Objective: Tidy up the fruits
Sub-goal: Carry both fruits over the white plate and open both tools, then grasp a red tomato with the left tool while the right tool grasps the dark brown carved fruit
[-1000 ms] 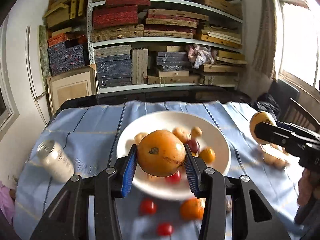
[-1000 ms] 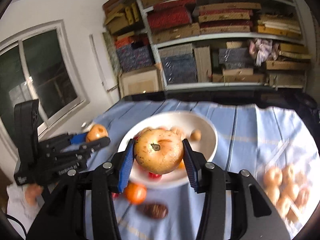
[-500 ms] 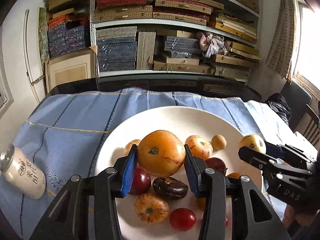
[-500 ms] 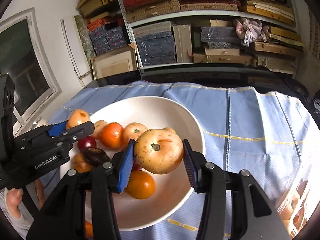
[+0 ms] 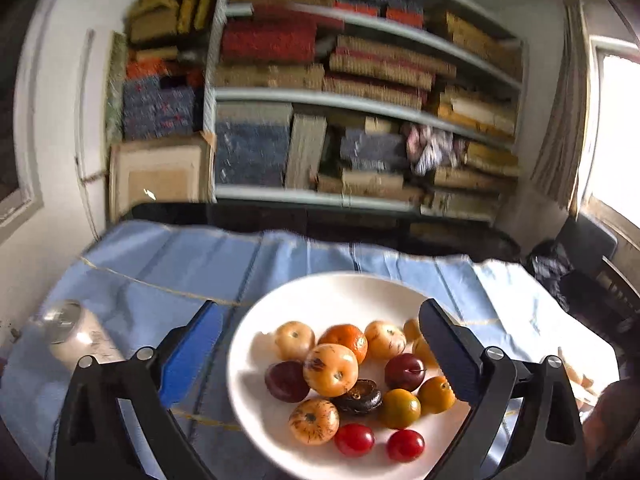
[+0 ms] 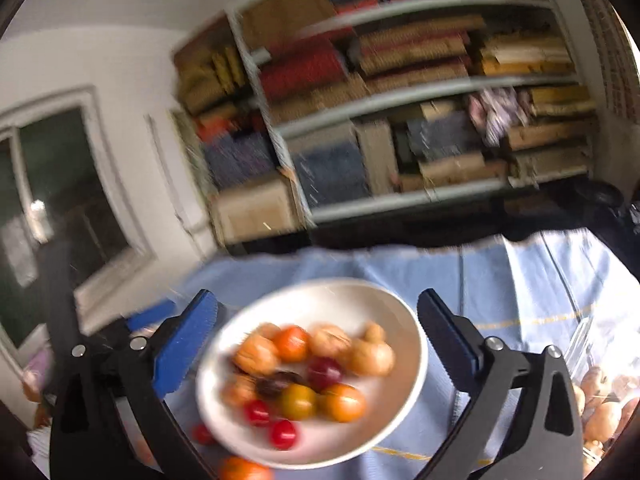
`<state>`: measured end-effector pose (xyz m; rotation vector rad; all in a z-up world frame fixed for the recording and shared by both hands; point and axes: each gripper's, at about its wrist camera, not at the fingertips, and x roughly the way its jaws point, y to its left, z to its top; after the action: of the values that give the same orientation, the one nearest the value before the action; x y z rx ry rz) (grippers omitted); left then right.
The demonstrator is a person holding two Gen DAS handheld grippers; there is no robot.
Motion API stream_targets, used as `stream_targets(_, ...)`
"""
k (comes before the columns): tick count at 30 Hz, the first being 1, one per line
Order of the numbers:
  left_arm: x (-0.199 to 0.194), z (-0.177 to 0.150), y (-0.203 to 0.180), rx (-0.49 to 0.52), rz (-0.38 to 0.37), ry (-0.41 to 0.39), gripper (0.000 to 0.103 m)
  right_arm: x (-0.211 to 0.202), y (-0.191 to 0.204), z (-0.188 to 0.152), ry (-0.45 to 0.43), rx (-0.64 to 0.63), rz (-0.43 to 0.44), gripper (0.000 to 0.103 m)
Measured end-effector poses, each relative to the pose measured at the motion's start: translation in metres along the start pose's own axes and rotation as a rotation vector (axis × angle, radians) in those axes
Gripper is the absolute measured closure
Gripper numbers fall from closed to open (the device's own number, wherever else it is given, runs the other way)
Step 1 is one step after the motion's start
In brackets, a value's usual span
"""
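Both wrist views: jaws wide, empty.

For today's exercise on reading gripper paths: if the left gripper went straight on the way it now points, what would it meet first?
The left gripper is open and points at the white plate. It would probably meet the pale orange fruit on top of the pile first, though depth is unclear.

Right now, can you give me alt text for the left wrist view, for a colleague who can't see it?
The open, empty left gripper hangs over a white plate piled with small orange, yellow, red and dark fruits. The plate sits on a blue tablecloth, a can to its left, cluttered shelves behind.
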<state>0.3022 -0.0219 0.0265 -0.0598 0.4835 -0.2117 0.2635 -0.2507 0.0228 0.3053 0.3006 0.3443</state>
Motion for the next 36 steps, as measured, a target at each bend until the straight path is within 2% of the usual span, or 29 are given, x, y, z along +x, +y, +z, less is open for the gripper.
stream_targets(3,-0.029,-0.006,0.003,0.022,0.024,-0.015,0.004,-0.026,0.018,-0.002,-0.025,-0.035,0.03,0.005)
stream_targets(6,-0.055,-0.019,0.009,0.049,0.063,-0.008,0.004,-0.046,0.032,-0.019,-0.002,-0.091,0.015,0.005)
stream_targets(10,-0.087,-0.053,0.019,0.061,0.072,0.008,0.004,-0.071,0.04,-0.056,0.02,-0.153,-0.004,0.005)
stream_targets(14,-0.101,-0.088,0.025,0.071,0.08,-0.009,0.004,-0.08,0.026,-0.096,0.031,-0.107,-0.006,0.005)
stream_targets(16,-0.102,-0.101,0.029,0.057,0.08,-0.017,0.004,-0.079,0.022,-0.103,0.046,-0.102,-0.02,0.005)
stream_targets(19,-0.092,-0.11,0.032,0.036,0.054,0.034,0.004,-0.077,0.016,-0.104,0.046,-0.08,-0.017,0.005)
stream_targets(29,-0.076,-0.12,0.02,0.117,0.04,0.113,0.004,-0.072,0.01,-0.11,0.022,-0.073,-0.06,0.004)
stream_targets(33,-0.063,-0.124,0.021,0.107,0.064,0.202,0.004,-0.058,0.011,-0.112,0.128,-0.089,-0.092,0.004)
stream_targets(36,-0.058,-0.129,0.018,0.112,0.079,0.248,0.004,-0.05,0.014,-0.117,0.197,-0.106,-0.152,0.004)
